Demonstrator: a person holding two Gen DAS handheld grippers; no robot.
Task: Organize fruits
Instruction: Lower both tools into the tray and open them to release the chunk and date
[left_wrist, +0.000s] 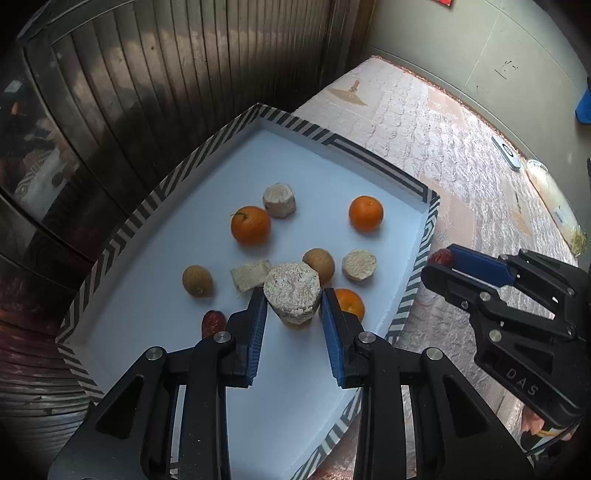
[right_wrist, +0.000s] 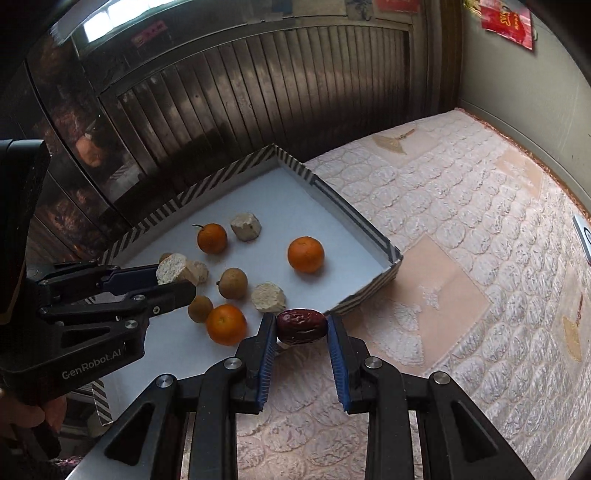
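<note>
A rough, pale, many-sided chunk (left_wrist: 292, 292) sits pinched in the left hand-held gripper (left_wrist: 293, 306), above a white tray (left_wrist: 303, 369) with a striped rim. The right hand-held gripper (right_wrist: 301, 326) squeezes a wrinkly red date (right_wrist: 301, 326) over the bumpy pink mattress (right_wrist: 461, 258). Smooth round oranges (left_wrist: 365, 213) lie ahead in the tray.

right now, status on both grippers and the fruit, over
Left gripper shut on pale cut chunk above tray. Right gripper shut on red date beyond the tray edge. Nothing blocking.
</note>
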